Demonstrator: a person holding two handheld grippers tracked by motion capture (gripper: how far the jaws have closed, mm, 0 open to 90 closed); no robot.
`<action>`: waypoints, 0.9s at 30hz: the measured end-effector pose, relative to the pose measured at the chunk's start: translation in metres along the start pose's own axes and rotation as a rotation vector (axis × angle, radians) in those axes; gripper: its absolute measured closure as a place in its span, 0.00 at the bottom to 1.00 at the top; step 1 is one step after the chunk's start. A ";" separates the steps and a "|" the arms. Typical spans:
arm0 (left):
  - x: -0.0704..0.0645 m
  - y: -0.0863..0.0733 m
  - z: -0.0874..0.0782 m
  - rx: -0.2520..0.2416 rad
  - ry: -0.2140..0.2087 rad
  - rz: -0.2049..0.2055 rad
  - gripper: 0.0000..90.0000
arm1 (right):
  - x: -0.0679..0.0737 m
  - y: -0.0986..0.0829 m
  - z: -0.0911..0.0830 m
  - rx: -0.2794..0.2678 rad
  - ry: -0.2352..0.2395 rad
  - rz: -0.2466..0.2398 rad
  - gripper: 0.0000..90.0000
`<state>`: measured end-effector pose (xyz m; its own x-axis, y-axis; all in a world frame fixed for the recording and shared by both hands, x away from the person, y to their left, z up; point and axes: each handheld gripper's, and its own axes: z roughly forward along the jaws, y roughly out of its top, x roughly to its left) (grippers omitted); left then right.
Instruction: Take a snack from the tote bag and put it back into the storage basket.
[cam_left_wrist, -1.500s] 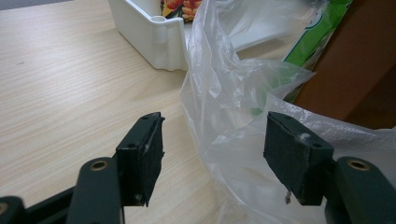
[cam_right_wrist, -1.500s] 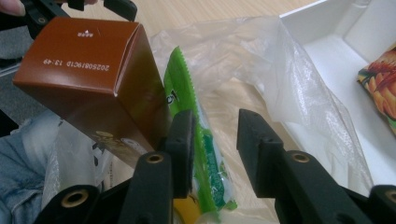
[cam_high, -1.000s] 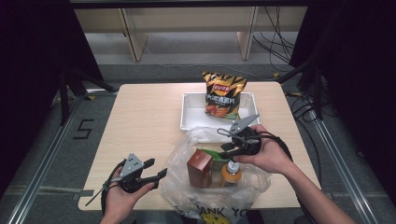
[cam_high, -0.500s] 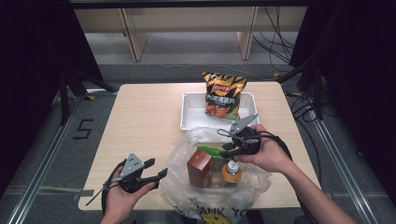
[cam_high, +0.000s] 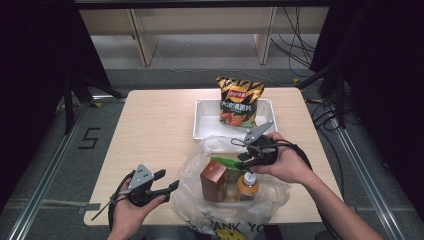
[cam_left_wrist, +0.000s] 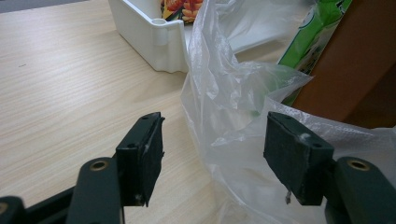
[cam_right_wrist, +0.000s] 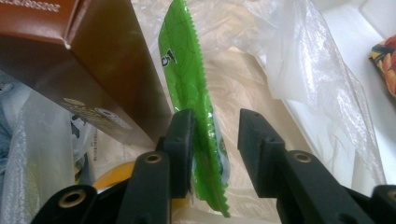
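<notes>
A clear plastic bag (cam_high: 230, 200) lies open at the table's front edge. Inside stand a brown box (cam_high: 213, 179), an orange-capped bottle (cam_high: 248, 186) and a green packet (cam_high: 226, 162). My right gripper (cam_high: 239, 152) reaches into the bag's mouth. In the right gripper view the green packet (cam_right_wrist: 187, 60) stands between the parted jaws of that gripper (cam_right_wrist: 215, 121), leaning on the left jaw with a gap to the right one, beside the brown box (cam_right_wrist: 93, 60). My left gripper (cam_high: 169, 179) is open at the bag's left, and the bag's edge (cam_left_wrist: 224, 93) bulges between its jaws (cam_left_wrist: 217, 135).
A white tray (cam_high: 205, 120) sits behind the bag with a bag of chips (cam_high: 239, 100) standing in it. The left half of the wooden table (cam_high: 150, 130) is bare. The tray's corner (cam_left_wrist: 159, 42) is close behind the bag.
The green packet has sunk a little lower into the bag with my right gripper, closer to the brown box. My left gripper has stayed in place.
</notes>
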<state>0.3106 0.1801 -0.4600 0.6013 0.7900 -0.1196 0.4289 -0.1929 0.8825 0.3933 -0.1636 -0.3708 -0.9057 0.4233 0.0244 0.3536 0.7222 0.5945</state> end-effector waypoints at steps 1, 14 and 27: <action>0.000 0.000 0.000 0.001 0.000 0.001 0.41 | -0.001 0.001 0.000 0.003 0.007 -0.011 0.72; 0.001 0.000 -0.001 0.001 0.001 0.010 0.41 | -0.001 0.005 0.003 0.031 0.022 -0.033 0.83; 0.001 0.000 -0.001 0.000 0.001 0.009 0.41 | -0.002 0.004 -0.002 0.025 -0.005 -0.107 1.00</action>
<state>0.3107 0.1813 -0.4595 0.6047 0.7887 -0.1111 0.4234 -0.2001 0.8836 0.3964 -0.1627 -0.3664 -0.9372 0.3461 -0.0424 0.2609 0.7767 0.5732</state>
